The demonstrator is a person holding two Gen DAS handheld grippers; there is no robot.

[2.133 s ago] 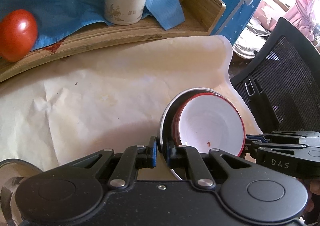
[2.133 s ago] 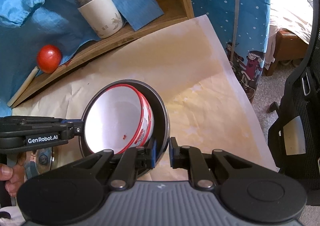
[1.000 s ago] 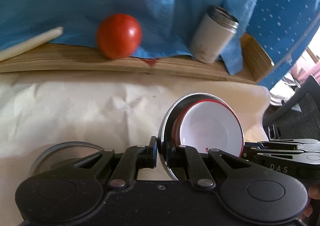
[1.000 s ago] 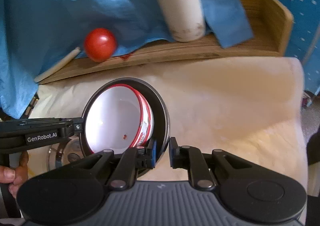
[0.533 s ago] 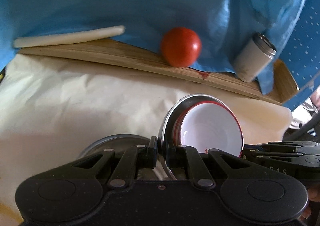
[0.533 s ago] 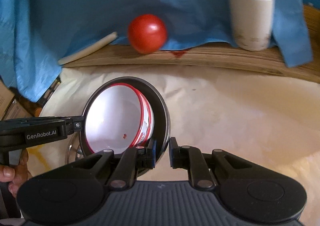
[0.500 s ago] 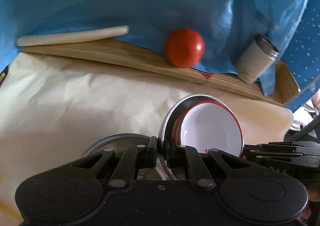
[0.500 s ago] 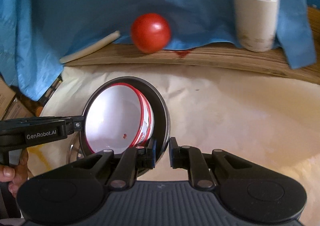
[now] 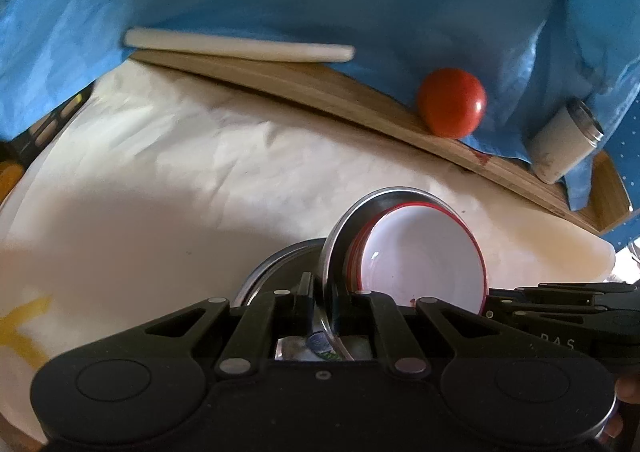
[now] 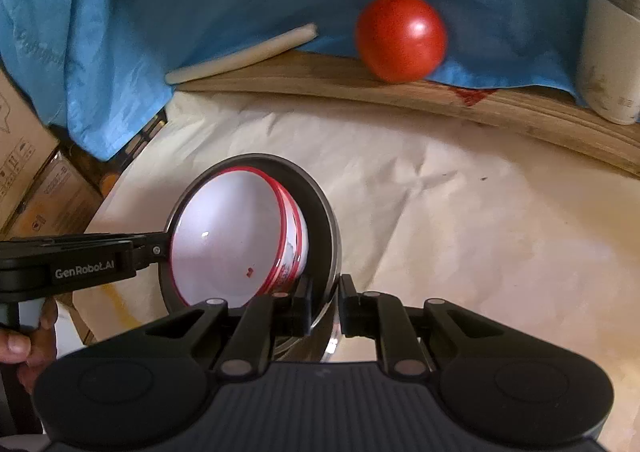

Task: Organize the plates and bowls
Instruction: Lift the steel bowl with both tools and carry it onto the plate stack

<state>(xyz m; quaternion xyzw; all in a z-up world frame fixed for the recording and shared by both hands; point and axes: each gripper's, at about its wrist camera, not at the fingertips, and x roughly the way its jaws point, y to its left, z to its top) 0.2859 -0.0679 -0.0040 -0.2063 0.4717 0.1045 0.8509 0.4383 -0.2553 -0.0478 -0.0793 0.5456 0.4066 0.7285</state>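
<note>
A: Where is the stack?

B: Held in the air between both grippers. The left gripper (image 9: 322, 306) has its fingers closed on the near-left rim of the metal plate (image 9: 336, 248); the right gripper (image 10: 325, 302) has its fingers closed on the opposite rim. The red-rimmed bowl (image 10: 228, 240) sits inside the plate.

A: What lies below?

B: Another metal dish (image 9: 276, 264) on the desk, just under and left of the held plate. Setting down there looks likely.

A: Room to move?

B: The paper-covered desk (image 10: 460, 212) is open to the right; the tomato (image 10: 400, 37) and white cup (image 10: 608, 52) stand far back on the wooden board (image 10: 400, 92).
</note>
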